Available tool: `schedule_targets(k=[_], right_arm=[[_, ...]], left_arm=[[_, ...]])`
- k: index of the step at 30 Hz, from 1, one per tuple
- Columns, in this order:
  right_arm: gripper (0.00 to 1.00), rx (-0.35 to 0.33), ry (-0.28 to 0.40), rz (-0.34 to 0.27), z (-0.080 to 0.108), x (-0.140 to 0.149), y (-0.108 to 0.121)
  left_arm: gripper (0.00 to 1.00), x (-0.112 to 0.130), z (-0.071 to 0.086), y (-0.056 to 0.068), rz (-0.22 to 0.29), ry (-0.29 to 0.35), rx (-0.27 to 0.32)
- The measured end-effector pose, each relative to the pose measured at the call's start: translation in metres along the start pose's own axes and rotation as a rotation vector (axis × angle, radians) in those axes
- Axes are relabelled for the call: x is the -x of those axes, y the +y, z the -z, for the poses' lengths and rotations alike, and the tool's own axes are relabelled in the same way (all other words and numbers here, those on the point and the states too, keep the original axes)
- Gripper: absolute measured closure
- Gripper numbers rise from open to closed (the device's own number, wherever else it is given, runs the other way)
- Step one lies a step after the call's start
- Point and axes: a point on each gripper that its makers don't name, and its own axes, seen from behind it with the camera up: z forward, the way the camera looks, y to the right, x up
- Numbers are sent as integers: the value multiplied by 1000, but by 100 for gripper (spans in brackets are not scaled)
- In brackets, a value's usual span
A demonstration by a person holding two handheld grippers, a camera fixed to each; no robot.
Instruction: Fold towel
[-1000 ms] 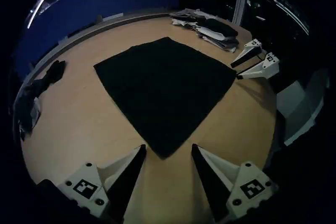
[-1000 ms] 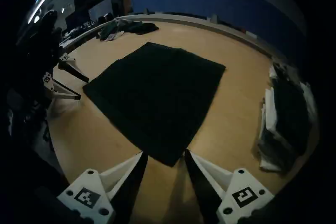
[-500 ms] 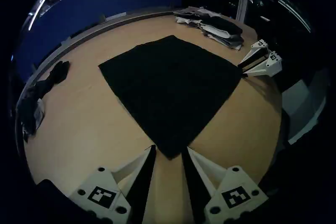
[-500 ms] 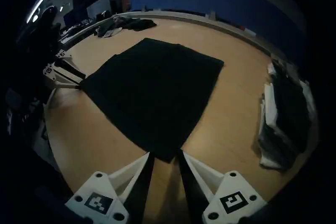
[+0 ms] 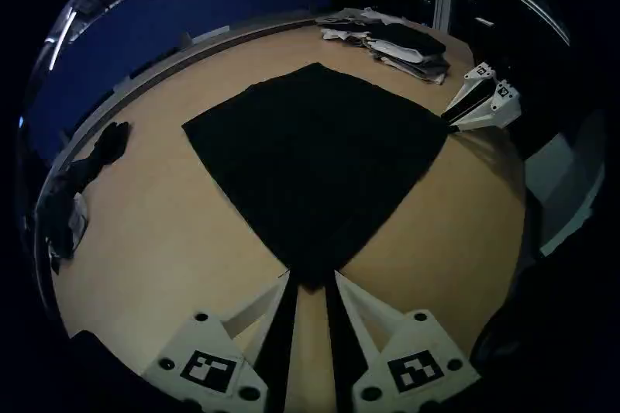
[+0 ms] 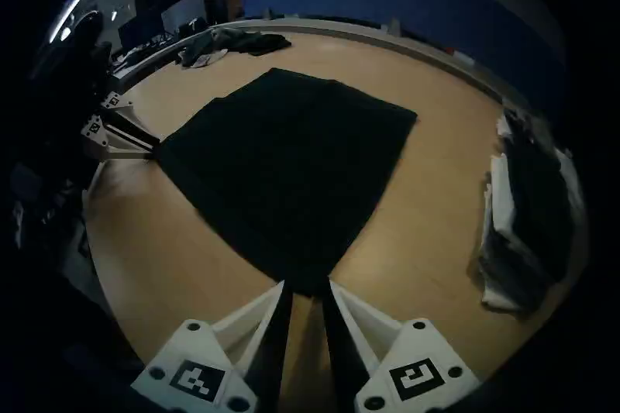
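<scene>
Your left gripper (image 5: 311, 277) is clamping one near corner of the towel (image 5: 318, 142), your right gripper (image 6: 306, 287) the neighbouring corner. The towel is lying flat on the table (image 5: 155, 211), pointing corner-first toward you; darkness is hiding its long axis.

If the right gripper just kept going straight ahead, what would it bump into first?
The black towel. Its near corner lies right between the fingertips of the right gripper, so going on would most likely push straight into that cloth.
</scene>
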Motion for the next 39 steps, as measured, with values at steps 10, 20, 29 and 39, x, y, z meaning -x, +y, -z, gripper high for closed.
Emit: schedule_targets(k=[10,20,29,39], right_arm=[[86,11,-10,20,1,1,3],[91,22,-8,-9,4,-1,6],[92,30,6,-16,9,-5,9],[92,32,30,-16,19,-15,11]], left_arm=[[80,1,0,2,-2,-5,-2],[91,-2,1,6,-33,-10,-9],[93,-6,5,11,22,0,12],[93,-15,15,11,51,19,5]])
